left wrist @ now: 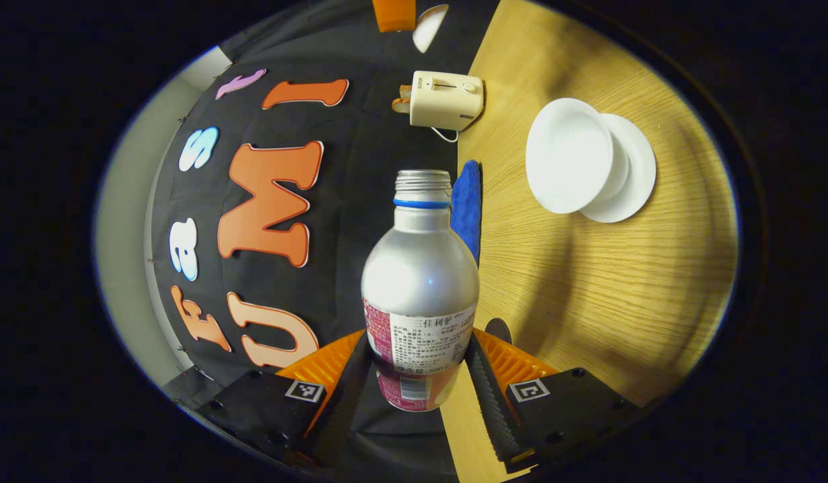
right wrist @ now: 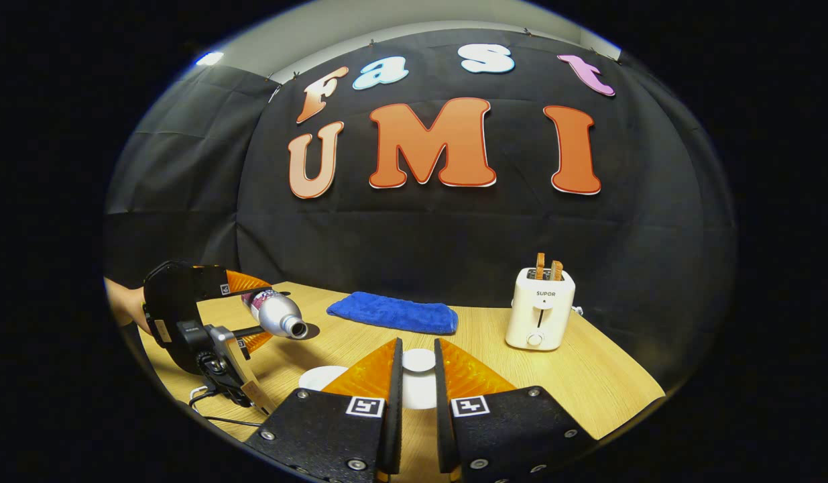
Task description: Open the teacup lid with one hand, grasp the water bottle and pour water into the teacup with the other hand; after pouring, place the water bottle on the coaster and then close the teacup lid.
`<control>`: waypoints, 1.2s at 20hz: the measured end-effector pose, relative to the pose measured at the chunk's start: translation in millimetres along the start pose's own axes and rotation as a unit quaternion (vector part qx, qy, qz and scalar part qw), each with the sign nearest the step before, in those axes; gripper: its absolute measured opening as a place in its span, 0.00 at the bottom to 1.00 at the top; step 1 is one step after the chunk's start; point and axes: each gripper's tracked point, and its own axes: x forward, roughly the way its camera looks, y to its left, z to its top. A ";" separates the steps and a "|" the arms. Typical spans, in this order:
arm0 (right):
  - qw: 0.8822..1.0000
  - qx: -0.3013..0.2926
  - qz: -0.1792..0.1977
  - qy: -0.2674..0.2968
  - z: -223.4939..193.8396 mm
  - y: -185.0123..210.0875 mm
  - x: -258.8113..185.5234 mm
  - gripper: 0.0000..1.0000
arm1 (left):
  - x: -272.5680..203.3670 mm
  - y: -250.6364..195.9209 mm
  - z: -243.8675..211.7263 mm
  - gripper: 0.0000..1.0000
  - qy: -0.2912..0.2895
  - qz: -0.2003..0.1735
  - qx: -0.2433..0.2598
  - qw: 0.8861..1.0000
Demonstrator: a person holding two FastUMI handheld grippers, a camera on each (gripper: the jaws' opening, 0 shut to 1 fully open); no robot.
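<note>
A silver water bottle (left wrist: 420, 268) with no cap sits between the fingers of my left gripper (left wrist: 420, 349), which is shut on its labelled lower body. In the right gripper view the bottle (right wrist: 276, 314) is tipped almost level above the table, its mouth pointing right and slightly down, held by the left gripper (right wrist: 253, 312) and a hand. The white teacup (left wrist: 568, 154) stands open on its saucer (left wrist: 635, 168), ahead and to the right of the bottle. My right gripper (right wrist: 418, 376) is shut on the white teacup lid (right wrist: 418, 386), held up above the table.
A cream toaster (right wrist: 540, 308) with toast stands at the back right of the wooden table (right wrist: 588, 382). A blue cloth (right wrist: 393, 312) lies along the back edge. A small dark round thing (left wrist: 499, 329) lies on the table just behind my left gripper's fingers.
</note>
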 end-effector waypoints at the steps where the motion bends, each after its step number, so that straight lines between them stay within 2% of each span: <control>1: 1.000 0.000 -0.003 0.001 -1.4 -2.2 -0.7 0.22 | 1.1 1.4 1.7 0.88 -0.004 0.001 0.006 1.000; 3: 1.000 0.002 -0.004 0.001 -1.5 -2.9 -2.3 0.22 | -1.2 5.5 3.3 0.84 -0.006 0.005 0.021 1.000; 7: 1.000 -0.001 -0.008 0.003 -3.3 -5.5 -4.3 0.22 | 0.0 11.2 7.7 0.88 -0.010 0.009 0.064 0.998; 8: 1.000 -0.001 -0.009 0.002 -3.5 -5.3 -4.7 0.22 | 1.4 11.6 8.9 0.81 -0.012 0.010 0.075 0.997; 9: 1.000 -0.001 -0.009 0.004 -4.4 -5.2 -4.8 0.22 | 1.2 10.7 11.8 0.84 -0.014 0.010 0.085 0.996; 13: 1.000 -0.004 -0.008 0.004 -4.0 -5.0 -6.9 0.22 | 3.3 12.6 18.0 0.85 -0.022 0.009 0.116 0.993; 22: 1.000 -0.002 -0.016 0.003 -4.6 -9.1 -7.9 0.22 | 4.6 19.6 22.4 0.85 -0.035 0.007 0.187 0.982; 24: 1.000 0.002 -0.017 0.002 -3.3 -9.6 -8.9 0.22 | 5.7 22.2 23.5 0.82 -0.036 0.008 0.200 0.979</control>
